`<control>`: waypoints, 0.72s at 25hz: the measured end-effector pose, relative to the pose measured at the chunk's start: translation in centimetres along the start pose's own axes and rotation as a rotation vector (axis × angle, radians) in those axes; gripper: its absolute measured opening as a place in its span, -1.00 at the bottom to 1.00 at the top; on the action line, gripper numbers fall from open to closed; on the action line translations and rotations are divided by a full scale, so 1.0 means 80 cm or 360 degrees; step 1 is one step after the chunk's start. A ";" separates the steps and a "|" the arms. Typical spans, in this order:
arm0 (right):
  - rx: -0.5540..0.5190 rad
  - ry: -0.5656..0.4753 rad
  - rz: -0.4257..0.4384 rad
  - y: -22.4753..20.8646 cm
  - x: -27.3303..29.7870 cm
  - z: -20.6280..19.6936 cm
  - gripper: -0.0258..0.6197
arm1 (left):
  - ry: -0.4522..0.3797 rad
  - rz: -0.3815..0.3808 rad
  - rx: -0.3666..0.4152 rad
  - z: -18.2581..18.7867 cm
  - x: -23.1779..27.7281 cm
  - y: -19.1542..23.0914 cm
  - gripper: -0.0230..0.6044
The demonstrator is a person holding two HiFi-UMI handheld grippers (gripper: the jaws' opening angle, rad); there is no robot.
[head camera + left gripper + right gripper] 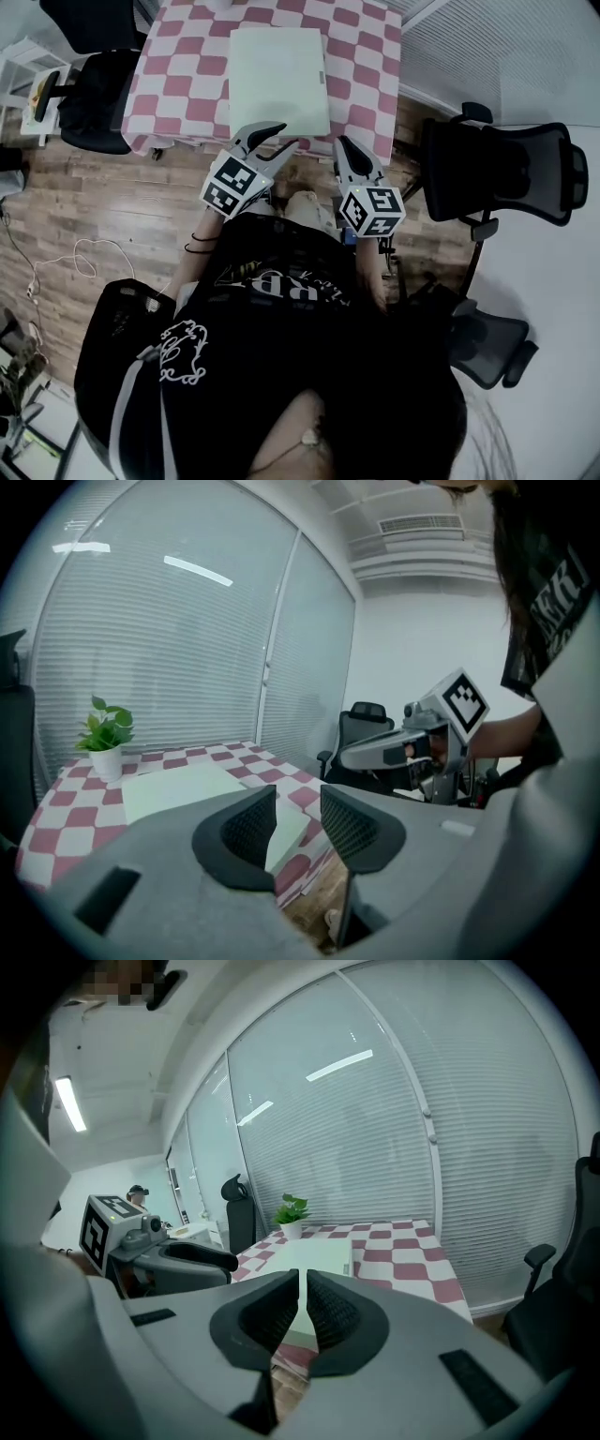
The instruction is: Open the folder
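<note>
A closed pale-green folder (pixel 278 80) lies flat on the table (pixel 370 89), which has a pink-and-white checked cloth. Both grippers hover off the table's near edge, just short of the folder's near end. My left gripper (pixel 286 134) stands open with a small gap and nothing between its jaws; in the left gripper view (pixel 298 808) the folder (pixel 178 789) lies ahead of it. My right gripper (pixel 343 142) is shut and empty, near the folder's near right corner. In the right gripper view (pixel 303 1283) the folder (pixel 319 1258) shows beyond the jaws.
A small potted plant (pixel 106 733) stands at the table's far end. One black office chair (pixel 506 173) stands right of the table, another (pixel 94 103) at its left, and a third (pixel 487 347) near the right. The floor is wood planks (pixel 103 216).
</note>
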State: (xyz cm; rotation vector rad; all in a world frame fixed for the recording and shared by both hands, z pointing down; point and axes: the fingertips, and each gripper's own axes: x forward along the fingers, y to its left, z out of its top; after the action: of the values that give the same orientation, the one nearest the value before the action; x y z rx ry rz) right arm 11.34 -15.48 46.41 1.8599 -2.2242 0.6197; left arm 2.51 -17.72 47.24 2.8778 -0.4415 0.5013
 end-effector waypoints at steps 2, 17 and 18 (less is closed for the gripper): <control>0.0014 0.0009 -0.0013 -0.012 0.001 -0.002 -0.83 | 0.0057 -0.0015 0.0069 -0.003 0.015 0.001 -0.43; 0.0079 0.0148 0.0141 -0.095 0.065 -0.027 -0.82 | 0.0548 0.0008 0.0499 -0.062 0.114 0.014 -0.18; 0.0092 0.0178 0.0170 -0.098 0.071 -0.034 -0.82 | 0.0578 0.0014 0.0505 -0.068 0.119 0.015 -0.17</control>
State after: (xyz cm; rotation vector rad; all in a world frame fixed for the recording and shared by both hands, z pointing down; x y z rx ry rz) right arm 17.42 -20.43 52.67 1.6954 -2.2670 0.7943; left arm 9.06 -20.05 55.80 2.9752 -0.3389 1.1641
